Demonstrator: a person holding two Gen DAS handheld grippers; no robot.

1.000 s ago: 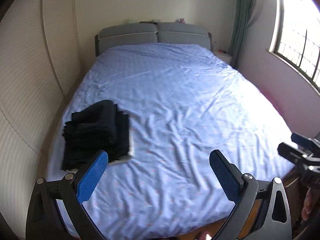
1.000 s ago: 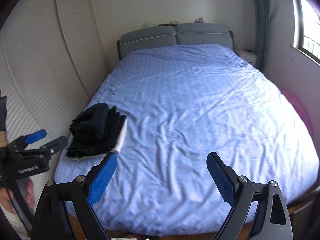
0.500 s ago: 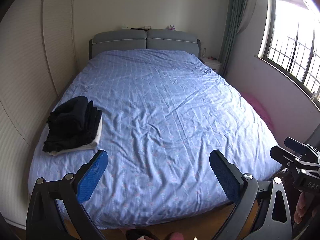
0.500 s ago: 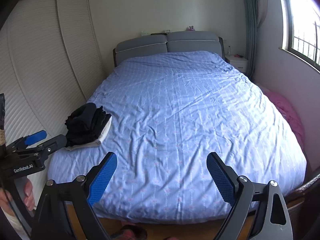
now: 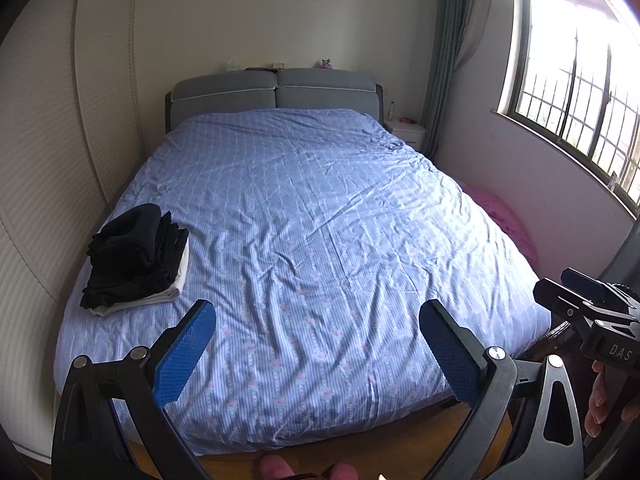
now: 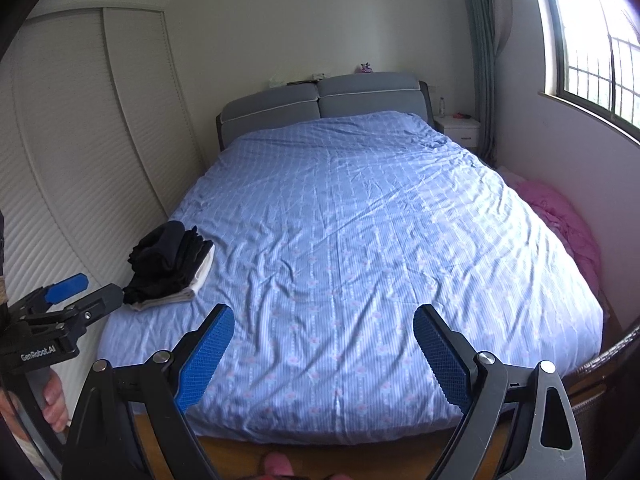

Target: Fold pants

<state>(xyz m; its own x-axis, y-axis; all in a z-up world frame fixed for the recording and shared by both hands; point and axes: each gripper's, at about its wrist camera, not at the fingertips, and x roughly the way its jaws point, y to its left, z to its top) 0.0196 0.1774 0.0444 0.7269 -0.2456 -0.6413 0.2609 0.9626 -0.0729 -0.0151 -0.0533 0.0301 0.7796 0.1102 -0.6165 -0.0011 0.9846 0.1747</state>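
Both tongs — left [image 5: 316, 354], right [image 6: 323, 354] — have pulled back from the bed [image 5: 320, 220]: its foot edge + floor [image 5: 380, 444] now in view. Folded stack [image 5: 136, 256] looks farther off — nearer the left edge.

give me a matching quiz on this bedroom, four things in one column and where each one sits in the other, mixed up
Things:
1. stack of folded black clothes
2. crumpled pink fabric
3. small white nightstand
4. padded grey headboard

Places:
A. far end of the bed, against the wall
B. left edge of the blue bedspread
C. below the window, beside the bed
D. far corner by the curtain

Pairs: 1-B, 2-C, 3-D, 4-A
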